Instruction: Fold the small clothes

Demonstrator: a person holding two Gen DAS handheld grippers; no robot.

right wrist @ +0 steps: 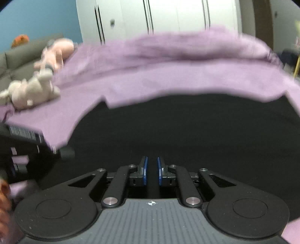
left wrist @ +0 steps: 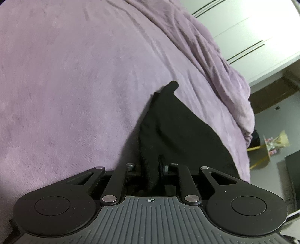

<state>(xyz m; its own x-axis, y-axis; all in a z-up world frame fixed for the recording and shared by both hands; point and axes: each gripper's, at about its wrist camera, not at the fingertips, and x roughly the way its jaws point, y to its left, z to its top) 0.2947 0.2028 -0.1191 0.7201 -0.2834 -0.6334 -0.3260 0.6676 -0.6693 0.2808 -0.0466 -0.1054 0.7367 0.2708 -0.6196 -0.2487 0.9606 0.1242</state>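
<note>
A black garment (left wrist: 174, 127) lies on a purple blanket (left wrist: 65, 84) on a bed. In the left wrist view a fold of it rises between the fingers, and my left gripper (left wrist: 154, 169) is shut on that fold. In the right wrist view the black garment (right wrist: 187, 131) spreads wide under the tool. My right gripper (right wrist: 152, 169) sits low over it, its blue pads (right wrist: 145, 169) a narrow slit apart with black cloth filling the slit. The left tool's body (right wrist: 24, 142) shows blurred at the left edge of that view.
Bunched purple blanket (left wrist: 225, 75) runs along the bed's far side. Two plush toys, one cream (right wrist: 31, 90) and one pink (right wrist: 58, 50), lie at the bed's left. A white wardrobe (right wrist: 159, 16) stands behind. A yellow-legged stool (left wrist: 262, 150) stands past the bed's edge.
</note>
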